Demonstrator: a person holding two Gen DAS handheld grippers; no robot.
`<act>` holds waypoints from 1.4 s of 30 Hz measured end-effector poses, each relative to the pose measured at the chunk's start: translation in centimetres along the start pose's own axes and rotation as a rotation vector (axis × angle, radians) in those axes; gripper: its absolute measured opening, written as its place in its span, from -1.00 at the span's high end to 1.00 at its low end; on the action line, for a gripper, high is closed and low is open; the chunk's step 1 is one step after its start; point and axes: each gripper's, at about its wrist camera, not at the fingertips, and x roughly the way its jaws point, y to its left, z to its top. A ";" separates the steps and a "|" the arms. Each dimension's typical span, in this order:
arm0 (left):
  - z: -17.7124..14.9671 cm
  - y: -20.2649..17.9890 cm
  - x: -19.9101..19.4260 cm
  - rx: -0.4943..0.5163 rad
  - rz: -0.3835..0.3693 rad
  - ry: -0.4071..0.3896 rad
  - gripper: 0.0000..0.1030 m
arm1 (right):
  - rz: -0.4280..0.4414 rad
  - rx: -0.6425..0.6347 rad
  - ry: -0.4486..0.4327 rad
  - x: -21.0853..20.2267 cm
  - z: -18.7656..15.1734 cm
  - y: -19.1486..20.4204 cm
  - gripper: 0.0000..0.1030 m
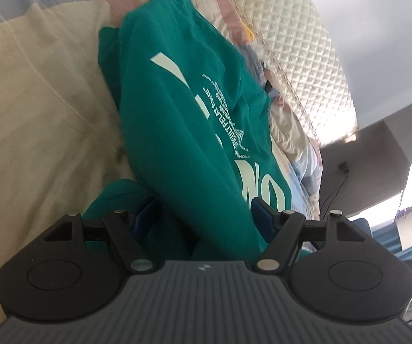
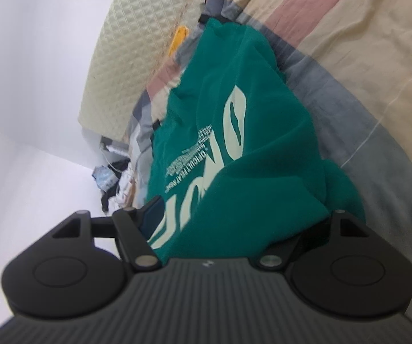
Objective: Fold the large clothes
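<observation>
The green sweatshirt (image 1: 183,120) lies folded lengthwise on the bed, on a bedspread (image 1: 34,109) of cream, pink and grey patches, and it runs away from both cameras toward a quilted cream headboard (image 1: 300,57). Pale lettering and lines of small print cross its upper face. No container shows in either view.

In the left wrist view the cream bedspread fills the left side, and the sweatshirt takes up the middle. A loose green fold bulges out beside the near end of the garment, by the left finger. The left tool (image 1: 203,218) is released: its jaws stand wide, with the near end of the sweatshirt lying between them. The blue pads (image 1: 259,215) sit at either flank of the cloth, and I cannot tell whether they brush it. They do not pinch it. At the far right stand a grey cabinet (image 1: 363,149) with a dangling cable and a bright window.

In the right wrist view a white wall is at the left, with a heap of small clutter (image 2: 114,177) on the floor below the headboard. An orange object (image 2: 178,38) lies near the head of the bed. The right tool (image 2: 234,220) is also released, jaws apart, and the sweatshirt's near end drapes between them and hides the right finger. The patched bedspread spreads off to the right.
</observation>
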 end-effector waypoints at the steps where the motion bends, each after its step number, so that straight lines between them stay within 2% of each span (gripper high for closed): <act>1: 0.0 0.0 0.2 -0.002 0.000 0.006 -0.31 | 0.003 0.004 0.008 0.3 0.1 -0.3 -0.24; 2: 0.1 0.1 0.4 -0.007 0.005 0.013 -0.15 | 0.002 0.005 0.017 0.6 0.2 -0.4 -0.02; 3: 0.1 0.2 0.7 -0.010 0.013 0.022 -0.05 | -0.008 0.004 0.024 0.8 0.2 -0.7 0.33; 5: 0.1 0.2 0.9 0.005 0.032 0.028 0.41 | -0.028 0.004 0.040 1.0 0.1 -0.9 0.71; 6: 0.0 0.1 0.8 0.017 0.038 0.019 0.47 | -0.024 -0.002 0.041 1.0 0.0 -0.9 0.81; 8: -0.1 -0.3 0.1 0.045 0.040 -0.013 0.64 | -0.012 -0.062 0.031 0.6 -0.4 0.0 0.87; 14: -0.8 -2.5 -3.6 0.141 -0.008 -0.126 0.77 | 0.099 -0.248 -0.091 -3.1 -2.3 4.1 0.89; 16: -0.7 -3.2 -5.3 0.168 -0.050 -0.162 0.77 | 0.126 -0.278 -0.111 -4.1 -2.8 5.1 0.89; 19: -0.3 -4.5 -8.0 0.196 -0.120 -0.208 0.78 | 0.210 -0.298 -0.154 -6.1 -2.8 7.2 0.89; 23: 1.3 -7.7 -11.5 0.224 -0.161 -0.252 0.78 | 0.274 -0.356 -0.190 -8.7 -1.9 12.2 0.89; 25: 2.5 -10.1 -13.2 0.259 -0.155 -0.281 0.78 | 0.278 -0.411 -0.199 -9.5 -1.2 15.8 0.88; 30: 6.5 -15.9 -17.9 0.285 -0.215 -0.328 0.78 | 0.342 -0.483 -0.252 -11.9 1.2 24.6 0.88; 34: 9.7 -22.8 -23.6 0.375 -0.222 -0.372 0.78 | 0.368 -0.595 -0.275 -15.7 2.7 32.1 0.88; 38: 11.7 -30.0 -29.3 0.463 -0.275 -0.450 0.78 | 0.427 -0.673 -0.339 -19.7 4.6 39.1 0.88; 42: 14.3 -36.1 -33.1 0.515 -0.311 -0.512 0.77 | 0.454 -0.738 -0.408 -22.8 6.3 44.3 0.88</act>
